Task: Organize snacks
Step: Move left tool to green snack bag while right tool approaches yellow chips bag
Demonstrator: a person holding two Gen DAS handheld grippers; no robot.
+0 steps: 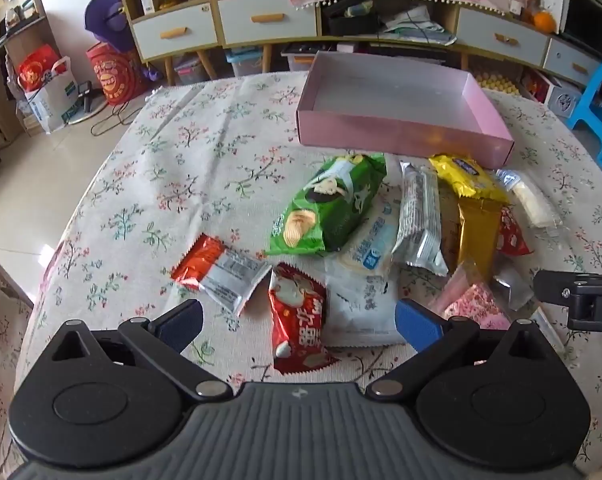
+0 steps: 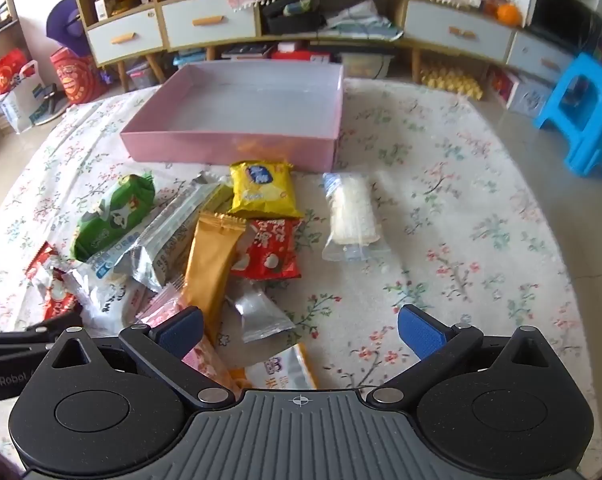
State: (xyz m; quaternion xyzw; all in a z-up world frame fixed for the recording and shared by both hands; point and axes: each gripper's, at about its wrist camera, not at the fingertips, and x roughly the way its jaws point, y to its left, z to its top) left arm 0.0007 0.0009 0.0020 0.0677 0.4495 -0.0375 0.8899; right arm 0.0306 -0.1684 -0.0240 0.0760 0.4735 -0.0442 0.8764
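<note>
The left gripper (image 1: 299, 322) has its blue-padded fingers (image 1: 415, 322) spread wide and holding nothing; it hangs just above the near edge of the snack pile, with a red crinkled foil packet printed in white characters (image 1: 299, 320) lying directly between the fingers and a white plastic pouch (image 1: 357, 304) touching that packet on its right. The right gripper (image 2: 299, 334) is likewise spread wide and empty, hovering over bare cloth and a small silver foil sachet (image 2: 261, 312), its left finger over a pink speckled wrapper (image 2: 199, 350).

Further out, the pile lies loose on the floral-clothed desk (image 1: 173, 168): a green chip bag (image 1: 333, 204), a long silver-and-white bar wrapper (image 1: 419, 216), a tall gold packet (image 2: 213, 268), a yellow foil biscuit pack (image 2: 261, 190), and a clear sleeve of pale crackers (image 2: 351, 216) set a little apart to the right. Beyond them, at the far side of the desk, sits a shallow pink cardboard box (image 1: 401, 134); nothing shows inside it.

By the look of it, the sorting is only starting: no snack is in the box. The next move seems to call for lowering the left fingers around the red packet, pinching across its narrow width without catching the white pouch, then carrying it forward over the near wall of the box
</note>
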